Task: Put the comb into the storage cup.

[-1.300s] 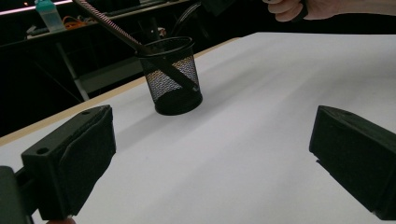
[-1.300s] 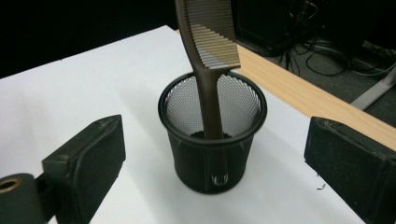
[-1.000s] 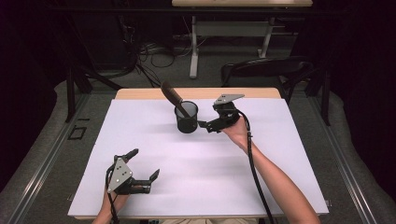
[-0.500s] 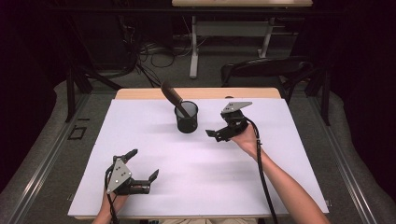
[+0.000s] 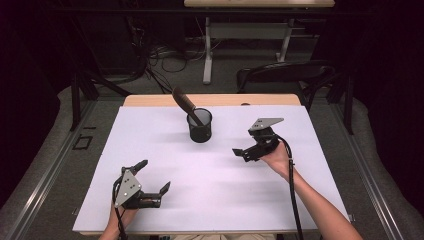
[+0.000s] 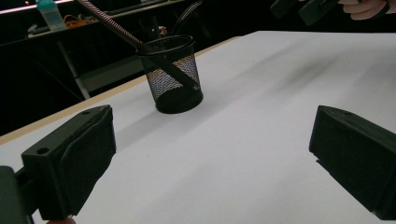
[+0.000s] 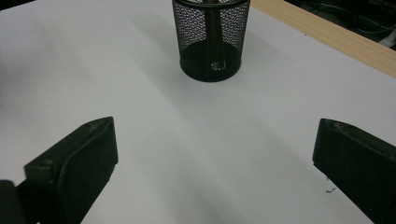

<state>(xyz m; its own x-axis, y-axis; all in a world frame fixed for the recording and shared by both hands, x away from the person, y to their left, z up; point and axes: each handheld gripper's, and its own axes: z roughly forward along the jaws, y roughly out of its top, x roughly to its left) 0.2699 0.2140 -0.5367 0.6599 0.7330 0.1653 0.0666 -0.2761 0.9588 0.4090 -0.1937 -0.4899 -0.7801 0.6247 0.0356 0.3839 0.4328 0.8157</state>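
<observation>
A black mesh cup [image 5: 200, 127] stands upright at the back middle of the white table [image 5: 210, 200]. A long dark stick [image 5: 184, 102] leans out of it toward the far left; in the left gripper view the cup [image 6: 173, 74] holds this stick [image 6: 116, 25], which shows fine stripes. My right gripper [image 5: 246, 147] hovers to the right of the cup, a short way off, open and holding nothing. The right gripper view looks at the cup [image 7: 211, 39] between wide jaws. My left gripper [image 5: 154, 176] rests near the front left, open and holding nothing.
A strip of bare wood [image 5: 150, 100] runs along the table's far edge. A dark chair [image 5: 285, 75] and a desk frame stand behind the table. The other hand's gripper [image 6: 303, 7] shows at the top right of the left gripper view.
My right gripper has drawn back from the cup, moving right and toward the person. The left gripper, cup and stick have stayed put.
</observation>
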